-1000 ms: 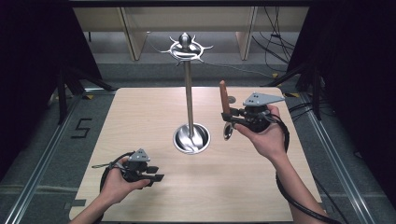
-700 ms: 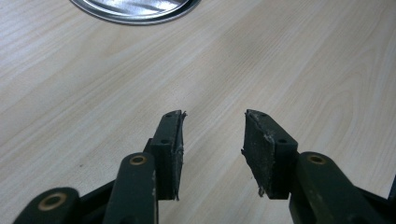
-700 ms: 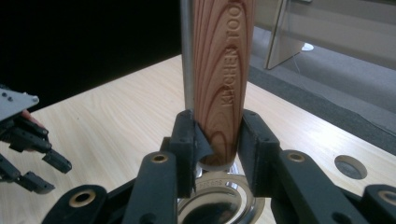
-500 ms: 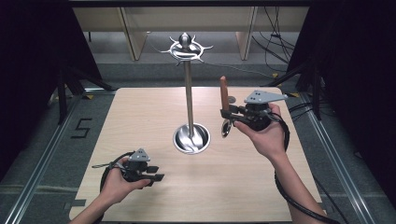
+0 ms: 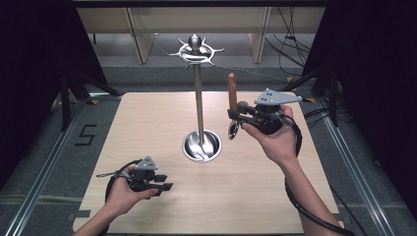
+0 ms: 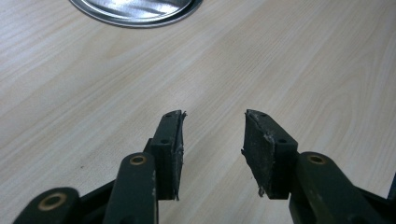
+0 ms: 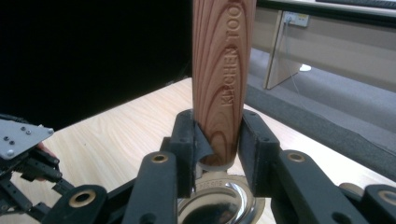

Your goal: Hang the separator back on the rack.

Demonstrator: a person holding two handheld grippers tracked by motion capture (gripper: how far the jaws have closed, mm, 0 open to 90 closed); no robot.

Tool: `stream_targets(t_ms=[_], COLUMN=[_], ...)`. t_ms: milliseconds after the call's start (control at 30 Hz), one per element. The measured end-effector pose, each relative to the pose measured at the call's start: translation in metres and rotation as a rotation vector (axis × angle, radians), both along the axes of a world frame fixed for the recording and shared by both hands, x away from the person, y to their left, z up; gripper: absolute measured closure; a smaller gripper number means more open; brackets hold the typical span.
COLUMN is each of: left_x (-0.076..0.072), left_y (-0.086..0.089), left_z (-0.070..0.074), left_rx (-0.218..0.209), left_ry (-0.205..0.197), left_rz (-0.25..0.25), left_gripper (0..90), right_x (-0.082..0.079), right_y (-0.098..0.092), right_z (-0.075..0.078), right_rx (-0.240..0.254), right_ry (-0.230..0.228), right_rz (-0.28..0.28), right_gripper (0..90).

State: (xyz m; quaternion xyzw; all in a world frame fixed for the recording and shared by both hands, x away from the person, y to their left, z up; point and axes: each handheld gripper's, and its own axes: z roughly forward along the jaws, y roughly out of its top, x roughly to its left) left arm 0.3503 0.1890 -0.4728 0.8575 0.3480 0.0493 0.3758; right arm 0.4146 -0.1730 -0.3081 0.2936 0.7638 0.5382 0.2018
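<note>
Wood-handled spoon: upright, handle up, steel bowl down; clamped at the handle's base in the right hand-held gripper, held above the surface just right of the steel hanging stand. Left hand-held gripper: jaws apart, empty, low over the surface. Step judged: carrying the spoon to the rack. Next move calls for lifting it toward the top hooks.

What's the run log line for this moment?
right gripper: shut on wooden-handled spoon, upright | left gripper: open, empty | stand: centre of table
</note>
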Motion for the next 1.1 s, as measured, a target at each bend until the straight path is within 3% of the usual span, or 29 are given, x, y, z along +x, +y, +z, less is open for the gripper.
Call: stream_targets(t_ms=[133,200,233,267,333,367,467,500,567,633,733,767,867,900,967,1000,1100], left_x=[0.000,0.000,0.000,-0.001,0.000,0.000,0.001,0.000,0.001,0.000,0.000,0.000,0.000,0.000,0.000,0.000,0.000], left_y=[0.000,0.000,0.000,-0.001,0.000,0.000,0.000,0.000,0.001,-0.001,0.000,0.000,0.000,-0.001,0.000,-0.001,0.000], left_z=[0.000,0.000,0.000,-0.001,0.000,0.000,-0.001,-0.001,-0.001,-0.001,-0.001,-0.001,0.000,-0.001,-0.001,-0.001,0.000], left_rx=[-0.008,-0.003,-0.004,-0.024,-0.004,-0.010,-0.005,-0.015,0.002,-0.013,-0.003,-0.003,-0.004,-0.019,-0.010,-0.014,-0.002], left_ry=[-0.004,0.000,0.000,0.002,0.001,0.002,-0.001,0.005,0.002,0.003,0.001,0.001,0.001,0.002,0.003,0.003,0.002], left_rz=[0.012,0.006,0.006,0.022,0.007,0.012,0.021,0.019,0.010,0.018,0.004,0.004,0.005,0.018,0.013,0.016,0.004], left_gripper=[56.9,56.9,56.9,56.9,56.9,56.9,56.9,56.9,56.9,56.9,56.9,56.9,56.9,56.9,57.0,56.9,56.9], right_x=[-0.001,0.000,-0.001,-0.001,0.000,-0.002,-0.001,0.000,-0.002,0.000,0.000,0.001,0.000,0.001,0.000,0.002,0.002], right_y=[0.003,0.003,0.004,0.003,0.003,0.004,0.004,0.004,0.005,0.004,0.005,0.005,0.006,0.006,0.007,0.006,0.009], right_z=[0.002,0.004,0.005,0.007,0.008,0.009,0.011,0.012,0.014,0.015,0.017,0.017,0.018,0.020,0.022,0.023,0.025], right_rx=[0.011,0.006,0.012,0.000,-0.003,0.003,0.004,-0.008,0.005,0.007,0.014,0.005,0.017,0.010,0.023,0.015,0.023], right_ry=[0.013,-0.010,0.012,0.004,-0.012,0.008,-0.001,-0.026,0.010,-0.024,-0.015,-0.034,-0.012,-0.031,-0.017,-0.038,-0.024], right_rz=[0.001,0.001,0.002,0.008,0.009,0.004,0.001,0.008,0.004,0.009,0.004,0.003,0.005,0.003,0.001,0.002,0.009], right_gripper=[69.9,69.9,69.9,69.9,69.9,69.9,69.9,69.9,69.9,69.9,69.9,69.9,69.9,69.9,69.9,69.9,69.9])
